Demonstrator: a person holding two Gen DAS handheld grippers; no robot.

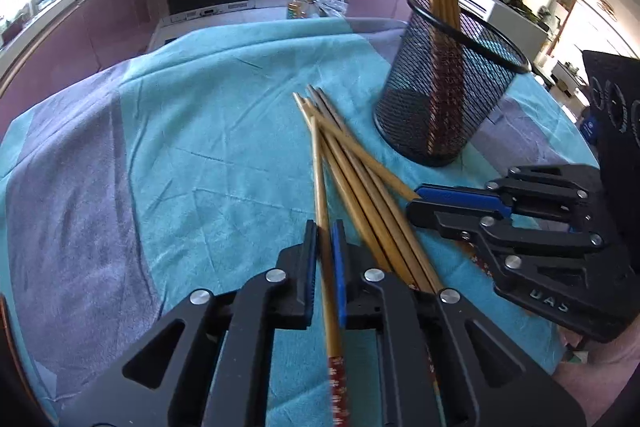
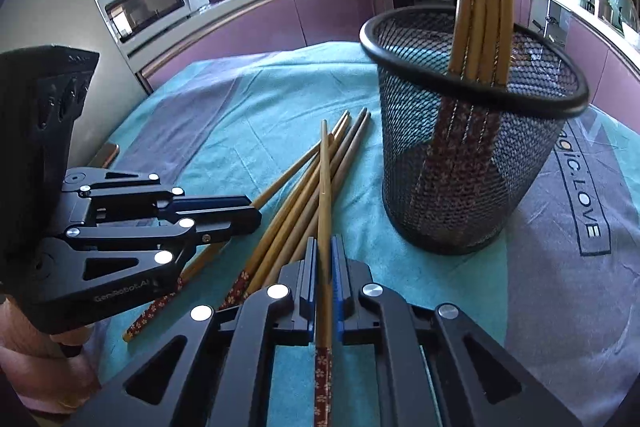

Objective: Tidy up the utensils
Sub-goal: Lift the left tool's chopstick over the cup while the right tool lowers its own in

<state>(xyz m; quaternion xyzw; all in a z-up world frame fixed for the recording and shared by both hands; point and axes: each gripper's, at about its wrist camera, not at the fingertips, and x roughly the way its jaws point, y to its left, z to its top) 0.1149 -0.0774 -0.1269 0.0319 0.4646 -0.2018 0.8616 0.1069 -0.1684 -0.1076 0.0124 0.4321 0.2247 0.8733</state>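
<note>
You've got several chopsticks standing in the mesh holder (image 2: 472, 155), both grippers (image 1: 324, 247) (image 2: 325, 259) each clamp one chopstick, and a loose pile (image 2: 288, 211) waits.

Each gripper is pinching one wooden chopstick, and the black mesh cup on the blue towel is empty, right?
Not quite. The black mesh cup is not empty: several wooden chopsticks already stand in it, as the right wrist view shows. The rest holds: the left gripper and the right gripper each pinch one wooden chopstick, and the cup stands on the blue towel.
</note>
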